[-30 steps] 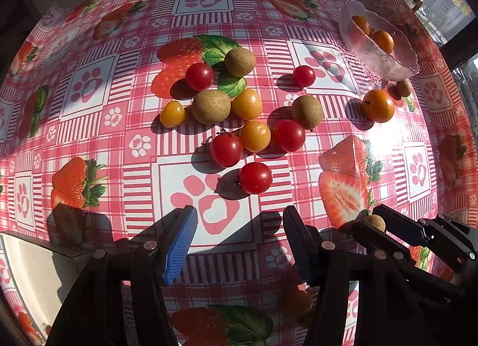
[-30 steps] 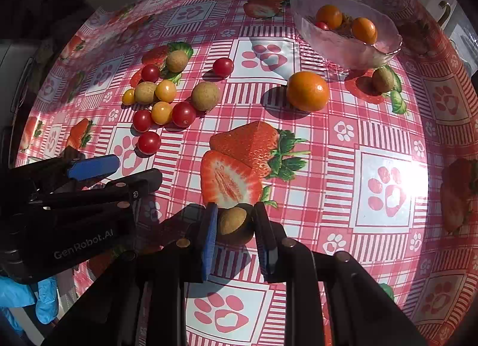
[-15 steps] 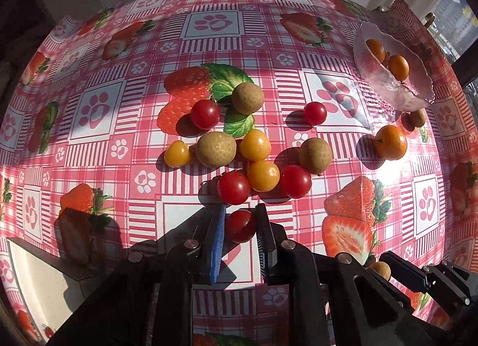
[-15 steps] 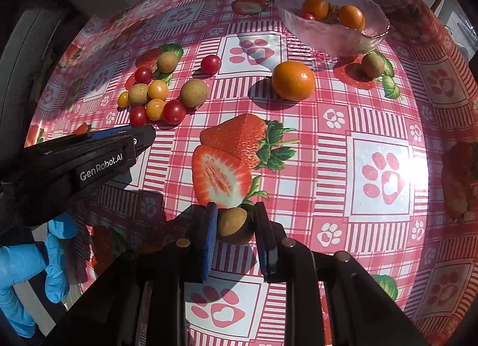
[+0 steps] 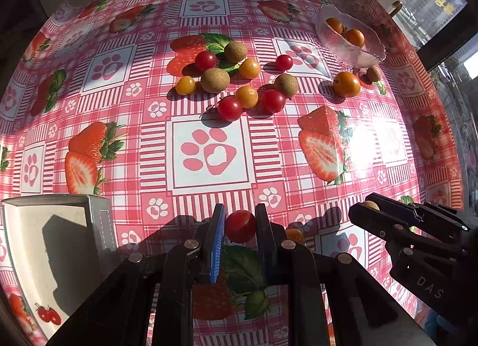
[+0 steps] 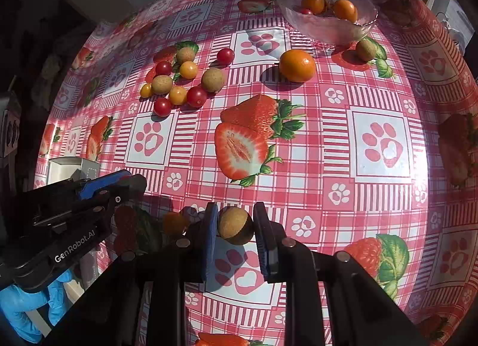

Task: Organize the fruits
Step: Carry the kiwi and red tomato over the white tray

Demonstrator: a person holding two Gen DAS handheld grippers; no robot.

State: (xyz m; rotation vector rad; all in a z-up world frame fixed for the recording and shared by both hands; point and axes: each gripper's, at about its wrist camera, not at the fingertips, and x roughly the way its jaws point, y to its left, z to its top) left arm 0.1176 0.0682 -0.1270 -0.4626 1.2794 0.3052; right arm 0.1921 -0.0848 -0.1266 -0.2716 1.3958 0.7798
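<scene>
cluster of small fruits (image 5: 236,83) far centre on tablecloth (image 5: 209,190) | bowl (image 5: 349,38) far right, fruits in it | orange (image 5: 346,84) before bowl | box (image 5: 56,244) near left, contents unclear | gripped tomato (image 5: 240,226) near centre

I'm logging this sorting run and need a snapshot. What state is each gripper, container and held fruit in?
Left gripper: shut on a red cherry tomato.
Right gripper: shut on a round brown longan.
Clear glass bowl: upright, holding orange fruits.
White rectangular box: open, nothing visible inside.
</scene>
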